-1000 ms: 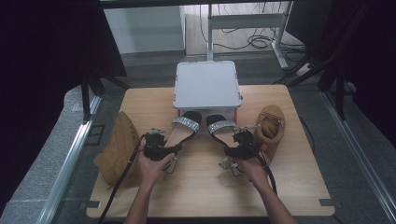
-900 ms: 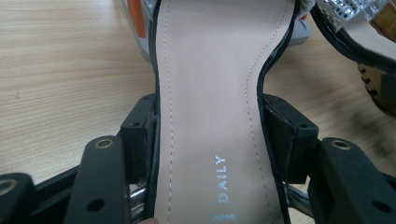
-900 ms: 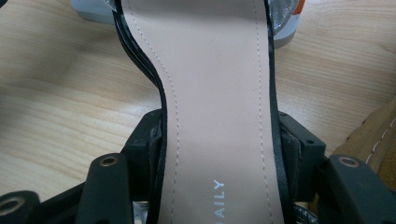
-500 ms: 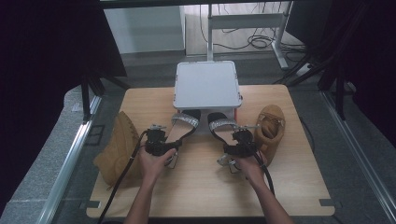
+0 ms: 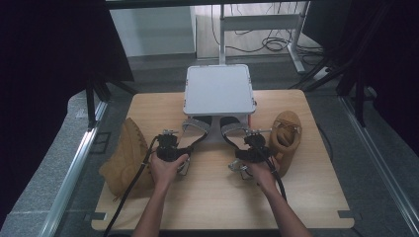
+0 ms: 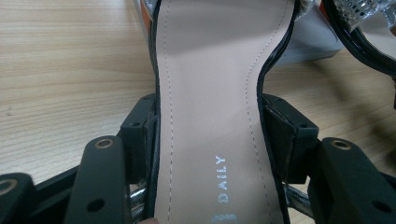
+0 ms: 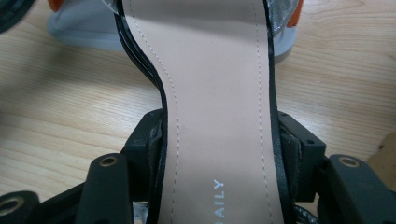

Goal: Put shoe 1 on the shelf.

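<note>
The left claw (image 5: 185, 144) clamps the left sandal (image 6: 210, 107) across its insole, and the right claw (image 5: 252, 143) clamps the right sandal (image 7: 217, 112) likewise; both sandals sit mid-frame on the bench (image 5: 217, 197), toes under the grey box (image 5: 219, 89).

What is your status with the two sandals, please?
Left gripper clamps left sandal; right gripper clamps right sandal. Grey box directly ahead.

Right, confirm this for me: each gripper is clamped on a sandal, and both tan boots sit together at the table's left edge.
Not quite. The high view shows one tan boot at the table's left edge and the other boot at the right. The left gripper and right gripper do each clamp a sandal.
</note>
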`<act>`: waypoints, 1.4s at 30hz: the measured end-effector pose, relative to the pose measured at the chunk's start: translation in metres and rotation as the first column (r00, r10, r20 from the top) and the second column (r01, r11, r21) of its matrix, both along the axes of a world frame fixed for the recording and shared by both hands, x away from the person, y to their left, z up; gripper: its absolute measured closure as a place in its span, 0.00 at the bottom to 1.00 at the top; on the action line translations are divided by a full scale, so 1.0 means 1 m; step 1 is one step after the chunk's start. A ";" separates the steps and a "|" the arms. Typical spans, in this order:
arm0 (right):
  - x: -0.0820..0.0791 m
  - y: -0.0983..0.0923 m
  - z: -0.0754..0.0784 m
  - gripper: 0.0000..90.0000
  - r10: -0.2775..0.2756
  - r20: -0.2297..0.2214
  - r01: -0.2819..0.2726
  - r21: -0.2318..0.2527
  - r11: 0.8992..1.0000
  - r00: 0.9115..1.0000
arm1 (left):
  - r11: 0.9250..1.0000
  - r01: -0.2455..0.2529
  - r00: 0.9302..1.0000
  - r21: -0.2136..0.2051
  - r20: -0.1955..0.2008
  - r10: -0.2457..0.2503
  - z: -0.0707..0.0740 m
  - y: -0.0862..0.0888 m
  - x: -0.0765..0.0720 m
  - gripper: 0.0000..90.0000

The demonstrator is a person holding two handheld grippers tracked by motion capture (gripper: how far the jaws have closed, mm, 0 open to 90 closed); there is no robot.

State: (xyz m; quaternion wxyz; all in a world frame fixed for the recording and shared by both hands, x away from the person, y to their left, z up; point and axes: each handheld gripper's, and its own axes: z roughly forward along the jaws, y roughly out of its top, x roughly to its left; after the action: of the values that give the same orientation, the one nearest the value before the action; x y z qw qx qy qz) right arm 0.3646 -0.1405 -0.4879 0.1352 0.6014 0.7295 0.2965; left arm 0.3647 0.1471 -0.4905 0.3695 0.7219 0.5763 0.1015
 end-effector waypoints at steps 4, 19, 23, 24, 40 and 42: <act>0.001 0.006 -0.001 0.47 0.002 0.002 -0.002 -0.001 1.000 1.000 | 1.000 0.003 1.000 -0.003 -0.006 -0.003 -0.002 -0.003 0.002 0.47; 0.024 0.015 0.003 0.47 -0.039 0.008 0.039 -0.017 0.999 0.999 | 1.000 -0.013 1.000 0.014 -0.003 0.013 0.000 -0.011 0.018 0.47; 0.032 0.017 0.001 0.47 -0.048 -0.003 0.048 -0.018 0.999 0.999 | 1.000 -0.015 1.000 0.011 -0.007 0.015 -0.001 -0.013 0.023 0.47; 0.033 0.018 0.001 0.47 -0.050 -0.002 0.050 -0.021 0.999 0.999 | 1.000 -0.015 1.000 0.016 -0.005 0.015 -0.001 -0.013 0.025 0.47; 0.053 0.016 -0.005 0.47 -0.068 -0.028 0.069 0.036 0.997 0.997 | 1.000 -0.026 0.999 -0.011 -0.036 0.025 -0.003 -0.019 0.047 0.47; 0.055 0.015 -0.006 0.47 -0.076 -0.031 0.077 0.047 0.996 0.997 | 1.000 -0.027 0.999 -0.003 -0.033 0.027 -0.005 -0.019 0.048 0.47</act>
State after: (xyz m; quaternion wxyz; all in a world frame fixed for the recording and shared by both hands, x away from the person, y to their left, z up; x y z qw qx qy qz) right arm 0.4193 -0.1253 -0.4937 0.1212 0.6362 0.7006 0.2996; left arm 0.4124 0.1279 -0.4952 0.3598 0.7150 0.5921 0.0934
